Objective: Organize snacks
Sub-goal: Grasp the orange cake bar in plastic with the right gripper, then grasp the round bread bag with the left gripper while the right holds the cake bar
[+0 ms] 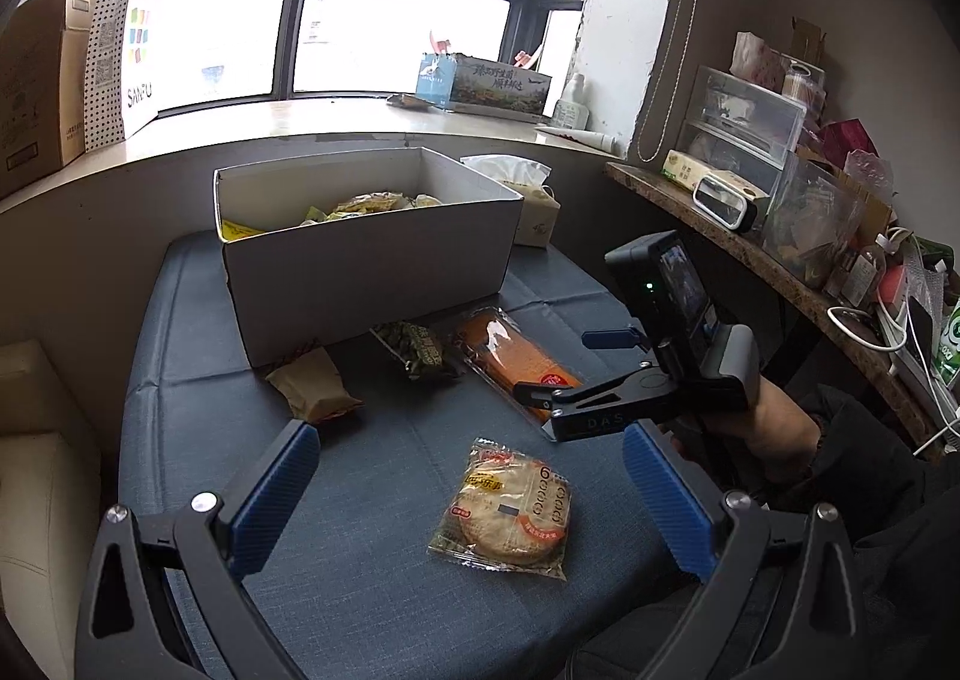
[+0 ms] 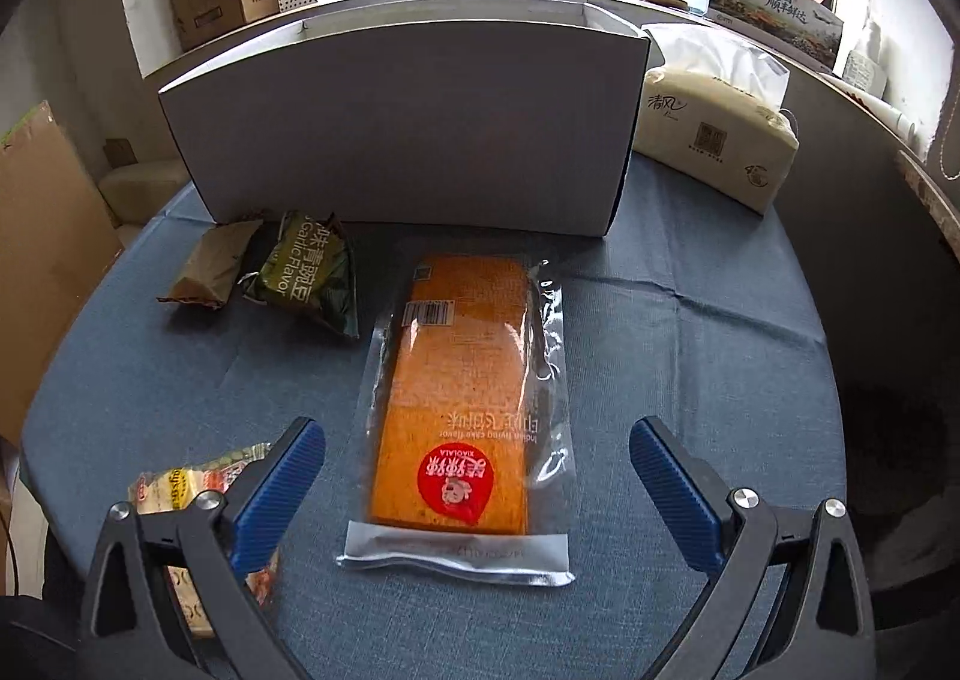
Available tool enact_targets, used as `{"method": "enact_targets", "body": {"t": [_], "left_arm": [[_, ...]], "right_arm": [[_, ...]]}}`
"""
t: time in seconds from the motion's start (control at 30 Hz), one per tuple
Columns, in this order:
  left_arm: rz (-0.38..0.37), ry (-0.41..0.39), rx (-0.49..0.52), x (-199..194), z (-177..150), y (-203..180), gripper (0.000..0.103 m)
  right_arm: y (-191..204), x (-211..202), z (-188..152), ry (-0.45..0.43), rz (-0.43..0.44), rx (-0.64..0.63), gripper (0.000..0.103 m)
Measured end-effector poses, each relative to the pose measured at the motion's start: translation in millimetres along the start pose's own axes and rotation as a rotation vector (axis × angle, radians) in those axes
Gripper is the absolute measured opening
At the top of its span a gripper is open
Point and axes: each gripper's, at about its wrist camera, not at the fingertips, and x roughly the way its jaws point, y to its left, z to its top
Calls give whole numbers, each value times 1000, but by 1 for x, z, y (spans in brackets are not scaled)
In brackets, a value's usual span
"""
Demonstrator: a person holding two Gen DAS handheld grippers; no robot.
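Observation:
A white cardboard box with several snack packets inside stands on the blue table. In front of it lie a brown packet, a green garlic-flavor packet, a long orange cake pack and a round flatbread packet. My left gripper is open, just above the flatbread packet. My right gripper is open, its fingers either side of the orange cake pack. The box, green packet and brown packet also show in the right wrist view; the flatbread packet sits behind the left finger.
A tissue pack stands right of the box. A windowsill behind holds a cardboard carton, a paper bag and a printed box. A cluttered shelf runs along the right. A cream seat is at left.

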Motion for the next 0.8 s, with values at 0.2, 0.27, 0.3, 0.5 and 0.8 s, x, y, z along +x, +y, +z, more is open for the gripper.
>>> {"method": "enact_targets", "body": {"t": [0.2, 0.27, 0.3, 0.5, 0.8], "left_arm": [[7, 24, 13, 6, -3, -1, 103], [7, 31, 18, 8, -4, -1, 103], [8, 33, 19, 9, -4, -1, 103], [5, 71, 61, 17, -9, -9, 103], [-45, 168, 149, 48, -22, -28, 103]], "right_arm": [[7, 30, 10, 48, -37, 2, 103], [3, 34, 10, 54, -16, 29, 103], [4, 33, 11, 53, -14, 14, 103], [8, 16, 1, 8, 24, -27, 59], [-10, -24, -44, -17, 98, 33, 58]]}}
